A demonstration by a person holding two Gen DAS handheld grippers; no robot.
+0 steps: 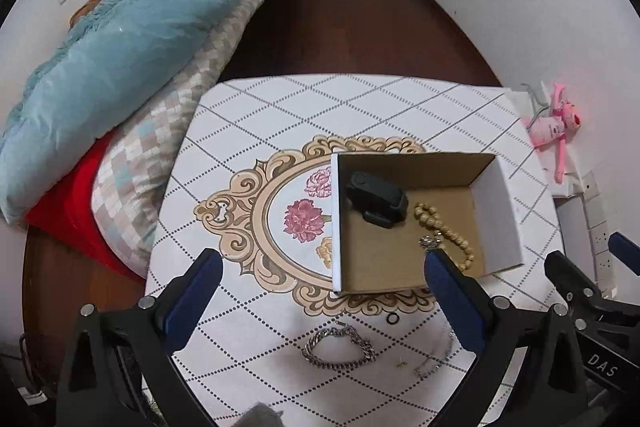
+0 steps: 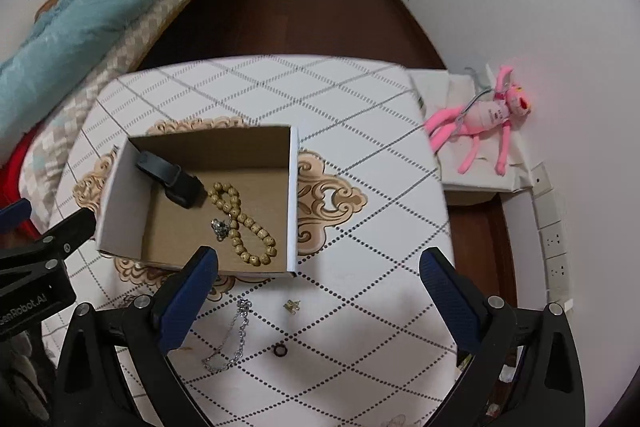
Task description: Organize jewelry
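Left wrist view first: the left gripper hangs over the table with its fingers spread about as wide as they go and nothing between the pads, touching nothing. The cardboard box sits around 1 o'clock from the fingertips, and it already has a black watch, a wooden bead bracelet and a small silver piece inside. Still out on the tablecloth: a chunky silver chain bracelet at about 6 o'clock, right between the fingers, a little black ring just past it toward the box, and a thin chain at 4 o'clock, partly behind the right-hand finger.

Right wrist view: the right gripper is also wide open and empty. The box is at 11 o'clock from it. Loose stuff near its fingers: the thin chain at 7 o'clock, the black ring at 6, and a tiny gold piece, maybe an earring, can't tell, dead centre just below the box's front edge.

So I'd say we're between pickups, roughly halfway through. Next move looks like dropping onto one of the leftover bits. The ring and the gold bit are tiny and flat, so that'll need a careful pinch right down at the cloth.
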